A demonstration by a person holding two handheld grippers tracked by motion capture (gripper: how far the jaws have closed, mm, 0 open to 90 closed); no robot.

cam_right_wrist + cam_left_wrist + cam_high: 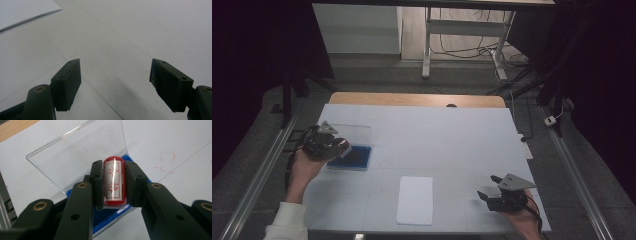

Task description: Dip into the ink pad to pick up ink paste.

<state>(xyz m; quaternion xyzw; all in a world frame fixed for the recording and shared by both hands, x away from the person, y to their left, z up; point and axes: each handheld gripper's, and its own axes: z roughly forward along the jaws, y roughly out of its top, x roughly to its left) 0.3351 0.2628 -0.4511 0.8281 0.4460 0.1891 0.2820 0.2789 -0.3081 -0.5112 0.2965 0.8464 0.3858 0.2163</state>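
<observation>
My left gripper (114,181) is shut on a red cylindrical stamp (114,182) with a white label bearing red characters. It holds the stamp just above a blue case (110,216) whose clear lid (75,155) stands open. In the high view the left gripper (343,146) is at the table's left, over the blue case (354,157). My right gripper (484,195) rests open near the front right of the table, its jaws wide apart (115,82) over bare white surface.
A white sheet of paper (415,199) lies at the front middle of the white table (437,135); its corner shows in the right gripper view (22,11). Faint red marks (166,161) stain the surface to the right of the case. Desk legs and cables stand beyond the table.
</observation>
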